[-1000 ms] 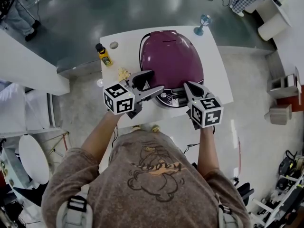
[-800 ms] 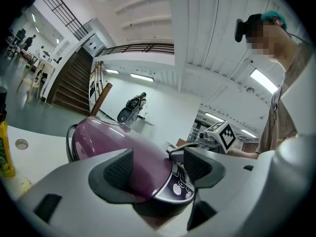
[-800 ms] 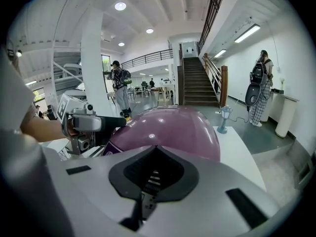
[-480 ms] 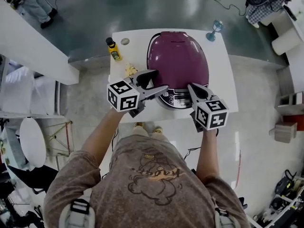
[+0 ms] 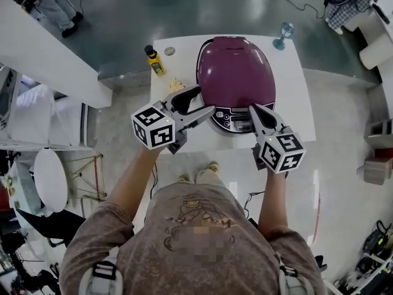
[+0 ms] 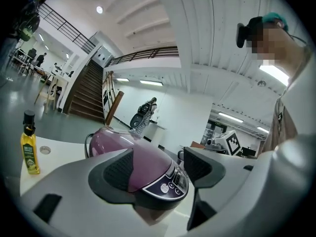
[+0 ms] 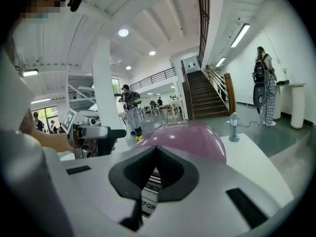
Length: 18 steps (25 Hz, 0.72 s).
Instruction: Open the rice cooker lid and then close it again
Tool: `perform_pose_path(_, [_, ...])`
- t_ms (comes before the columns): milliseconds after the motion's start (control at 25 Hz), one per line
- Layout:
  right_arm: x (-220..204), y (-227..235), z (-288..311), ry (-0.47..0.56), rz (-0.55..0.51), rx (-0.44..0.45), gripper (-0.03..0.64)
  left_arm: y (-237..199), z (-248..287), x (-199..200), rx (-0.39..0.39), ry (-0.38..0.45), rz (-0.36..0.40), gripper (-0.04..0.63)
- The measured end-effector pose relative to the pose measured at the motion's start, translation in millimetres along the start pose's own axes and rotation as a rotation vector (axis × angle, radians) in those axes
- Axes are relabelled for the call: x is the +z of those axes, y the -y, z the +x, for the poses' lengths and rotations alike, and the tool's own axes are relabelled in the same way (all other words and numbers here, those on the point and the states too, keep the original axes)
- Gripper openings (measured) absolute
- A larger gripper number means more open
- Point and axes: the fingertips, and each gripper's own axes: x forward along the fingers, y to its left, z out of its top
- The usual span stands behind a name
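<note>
The purple rice cooker (image 5: pixel 236 72) stands on the white table (image 5: pixel 295 97) with its lid down and its control panel (image 5: pixel 236 119) facing me. My left gripper (image 5: pixel 206 101) is open at the cooker's front left; in the left gripper view the cooker (image 6: pixel 148 167) shows in the gap of the left gripper (image 6: pixel 158 168), with nothing gripped. My right gripper (image 5: pixel 253 108) is shut and empty, its tip at the panel's right edge. The right gripper (image 7: pixel 156 151) points at the cooker's dome (image 7: pixel 190 137). Whether it touches is unclear.
A yellow oil bottle (image 5: pixel 153 60) and a small round disc (image 5: pixel 169 51) sit at the table's far left corner, with a crumpled scrap (image 5: pixel 177 86) nearer. A blue goblet (image 5: pixel 284 32) stands at the far right corner. A white counter (image 5: pixel 49 60) is to the left.
The head view has shifted, so the table sits further right in the picture. Both grippers stay at the cooker's front, the left open and the right shut. The lid stays down.
</note>
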Motion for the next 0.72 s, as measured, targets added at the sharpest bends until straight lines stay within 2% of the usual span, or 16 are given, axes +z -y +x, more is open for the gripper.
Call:
perform_pose_path(240, [1.9,-30.0,-21.6,0.068,0.014,-0.034,0.003,9.0,-40.4,3.4,0.042,0.029,0.026,0.337])
perform_pose_path(360, [-7.2,-52.4,-29.5,0.079,0.008,-0.039,0.003,13.5,-61.4,-1.3,0.040,0.041,0.020,0.337])
perform_pose_path(720, [-38.0,-114.9,-73.3,0.144,0.003,-0.145,0.003,42.4,-121.5,-22.9,0.003,0.050,0.034,0.337])
